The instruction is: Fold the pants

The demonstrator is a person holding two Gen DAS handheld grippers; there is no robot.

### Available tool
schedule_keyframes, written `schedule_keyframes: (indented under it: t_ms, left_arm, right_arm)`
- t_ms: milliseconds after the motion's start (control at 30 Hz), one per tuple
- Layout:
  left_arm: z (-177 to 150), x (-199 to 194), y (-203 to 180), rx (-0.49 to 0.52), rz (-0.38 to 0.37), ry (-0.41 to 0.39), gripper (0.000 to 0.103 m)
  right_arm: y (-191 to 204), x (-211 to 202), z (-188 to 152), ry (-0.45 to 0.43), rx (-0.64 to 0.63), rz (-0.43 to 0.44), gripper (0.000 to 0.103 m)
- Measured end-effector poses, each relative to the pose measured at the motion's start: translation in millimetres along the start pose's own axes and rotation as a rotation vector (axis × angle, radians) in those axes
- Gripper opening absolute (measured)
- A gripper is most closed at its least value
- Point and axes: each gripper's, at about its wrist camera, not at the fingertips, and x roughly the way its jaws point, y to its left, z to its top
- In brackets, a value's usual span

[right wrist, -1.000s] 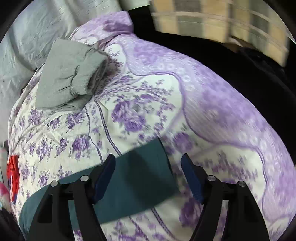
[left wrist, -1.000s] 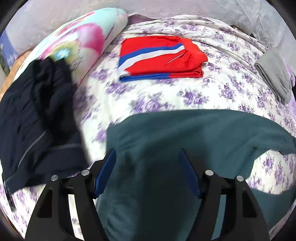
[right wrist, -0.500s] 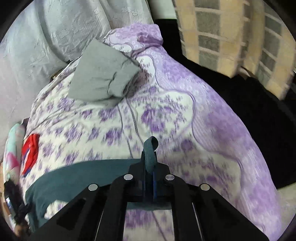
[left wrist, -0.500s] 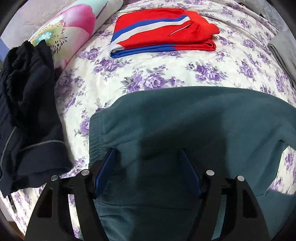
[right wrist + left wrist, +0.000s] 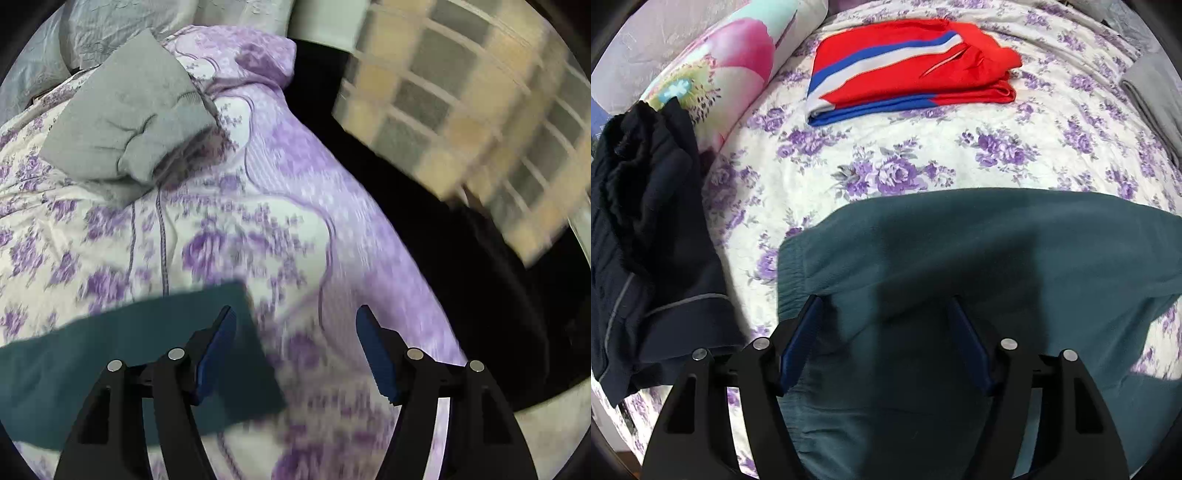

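Dark teal pants (image 5: 979, 258) lie spread on the floral bedspread (image 5: 886, 155). Their elastic waistband (image 5: 790, 273) is at the left in the left wrist view. My left gripper (image 5: 884, 325) is open just above the waist end, its blue pads either side of the fabric. In the right wrist view a leg end of the pants (image 5: 147, 343) lies flat at the lower left. My right gripper (image 5: 295, 332) is open and empty, its left pad over the leg's end and its right pad over bare bedspread.
Folded red, white and blue shorts (image 5: 908, 70) lie at the far side. Dark navy clothes (image 5: 646, 236) are heaped at the left against a flowered pillow (image 5: 731, 70). Folded grey pants (image 5: 125, 118) lie near the bed's right edge. A checked blanket (image 5: 461, 99) hangs beyond.
My right gripper was shut on the leg end half a second ago; it has opened and the leg now lies flat. My left gripper has moved forward and lower over the waist, staying open.
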Motion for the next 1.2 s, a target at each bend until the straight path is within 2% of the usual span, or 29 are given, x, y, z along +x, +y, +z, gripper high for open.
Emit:
schedule_keyframes:
  t_ms: [67,100,133,167,200,233,333,367,433,500,567,633,667,733,767,800,833,867,933,967,1100,1200]
  left_arm:
    - [-1.7,-3.3,7.1,-0.01,-0.011,-0.001,0.068]
    - [-3.2,-5.5,10.9,-0.025,-0.02,-0.001,0.068]
    - [0.5,-3.8,16.4,-0.039,-0.032,-0.004,0.068]
    - [-1.0,-4.7,17.7,-0.048,-0.041,-0.007,0.068]
    - [-2.7,-5.9,19.8,-0.061,-0.051,-0.009,0.068]
    - [-5.3,-6.5,20.9,-0.068,-0.055,-0.01,0.068]
    - [-12.0,-2.2,20.4,-0.062,-0.053,0.005,0.068]
    - [-12.9,0.0,19.0,-0.056,-0.045,0.011,0.068]
    - [-21.2,3.1,17.7,-0.05,-0.036,0.015,0.068]
    - [-26.6,5.8,17.9,-0.042,-0.029,0.025,0.068]
    - [-26.1,6.2,17.3,-0.041,-0.033,0.02,0.068]
    - [-23.7,6.7,16.2,-0.035,-0.033,0.025,0.068]
    - [-23.0,6.2,16.8,-0.035,-0.038,0.028,0.068]
    - [-19.6,-0.3,19.9,-0.025,-0.064,0.022,0.068]
    - [-17.5,-5.4,22.7,-0.011,-0.075,0.009,0.068]
    - [-16.0,-9.0,25.5,0.0,-0.077,-0.002,0.068]
    - [-13.5,-13.2,30.3,0.012,-0.079,-0.015,0.068]
    - [-10.1,-15.2,33.7,0.018,-0.083,-0.022,0.068]
    - [1.3,-16.6,42.3,0.019,-0.087,-0.034,0.069]
    - [4.4,-14.4,46.3,0.015,-0.08,-0.039,0.069]
    - [18.1,-0.4,55.1,0.011,-0.076,-0.024,0.069]
    - [25.5,14.8,57.9,0.009,-0.103,0.008,0.069]
  right_arm:
    - [-10.7,-7.5,-15.5,0.02,0.061,0.061,0.068]
    - [-15.0,-4.4,-25.4,0.064,0.097,0.134,0.068]
    - [-13.7,0.2,-30.7,0.1,0.106,0.171,0.067]
    - [-11.7,6.6,-35.9,0.129,0.105,0.187,0.062]
    - [-8.4,15.6,-39.8,0.156,0.107,0.196,0.052]
    - [-6.6,23.1,-40.8,0.167,0.129,0.218,0.047]
    - [-4.8,35.2,-36.9,0.15,0.202,0.292,0.032]
    - [-5.7,37.7,-34.9,0.151,0.218,0.311,0.007]
    - [-9.2,30.8,-28.3,0.132,0.219,0.288,0.003]
    - [-15.3,13.8,-20.2,0.057,0.186,0.222,0.003]
    - [-16.0,13.6,-16.1,0.057,0.147,0.167,0.005]
    - [-6.4,34.9,-16.2,0.167,0.049,0.022,0.044]
    - [-2.9,36.1,-15.8,0.182,0.022,-0.036,0.065]
    - [-0.3,21.0,-11.6,0.121,0.04,-0.07,0.065]
    - [7.3,4.0,-8.5,0.057,0.04,-0.102,0.065]
    - [15.7,-7.2,-7.0,0.015,0.029,-0.097,0.065]
    - [26.2,-18.2,-5.8,-0.027,0.013,-0.059,0.066]
    - [42.3,-28.5,-5.1,-0.056,-0.016,0.036,0.068]
    - [88.5,-40.6,-6.6,-0.033,-0.123,0.308,0.07]
    - [120.1,-46.0,-10.6,-0.017,-0.197,0.39,0.07]
    - [206.4,-53.8,-25.8,0.023,-0.39,0.563,0.07]
    - [265.5,-56.6,-38.9,0.053,-0.553,0.614,0.07]
